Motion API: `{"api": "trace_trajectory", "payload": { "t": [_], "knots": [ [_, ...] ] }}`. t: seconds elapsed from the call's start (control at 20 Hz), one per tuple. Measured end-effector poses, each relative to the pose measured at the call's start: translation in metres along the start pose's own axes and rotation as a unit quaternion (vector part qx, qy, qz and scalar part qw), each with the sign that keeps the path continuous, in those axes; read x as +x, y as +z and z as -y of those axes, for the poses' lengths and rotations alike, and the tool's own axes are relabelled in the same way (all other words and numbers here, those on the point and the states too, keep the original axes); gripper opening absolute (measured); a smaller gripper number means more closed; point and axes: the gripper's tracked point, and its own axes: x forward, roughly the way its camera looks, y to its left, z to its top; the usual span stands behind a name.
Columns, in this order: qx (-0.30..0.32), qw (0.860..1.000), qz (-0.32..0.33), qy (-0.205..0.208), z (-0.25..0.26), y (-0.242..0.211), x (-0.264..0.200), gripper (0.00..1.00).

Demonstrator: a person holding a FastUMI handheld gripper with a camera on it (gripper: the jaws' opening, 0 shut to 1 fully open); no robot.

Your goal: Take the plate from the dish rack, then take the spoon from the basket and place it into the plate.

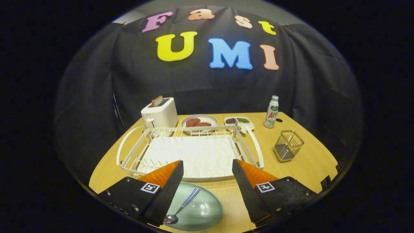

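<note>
On the counter (300,168) the white dish rack (194,152) sits bare. Nearer, the pale green plate (202,207) holds the spoon (181,207). The wire basket (288,145) stands beside the rack. The claw (207,171) gapes wide, gripping nothing.

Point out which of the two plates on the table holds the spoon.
The pale green plate between the open gripper's fingers holds the spoon. The other plate, beyond the dish rack, holds reddish-brown food instead.
</note>
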Motion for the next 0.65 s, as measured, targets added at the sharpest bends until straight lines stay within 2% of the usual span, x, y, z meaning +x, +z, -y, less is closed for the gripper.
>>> {"api": "trace_trajectory", "payload": {
  "t": [0.15,0.4,0.65],
  "knots": [
    [-0.002,0.997,0.074,-0.003,0.016,0.068,-0.008,0.94],
    [0.003,0.982,0.19,0.003,0.043,0.161,-0.023,0.93],
    [0.004,0.974,0.226,-0.013,0.089,0.193,-0.014,0.93]
  ]
}}
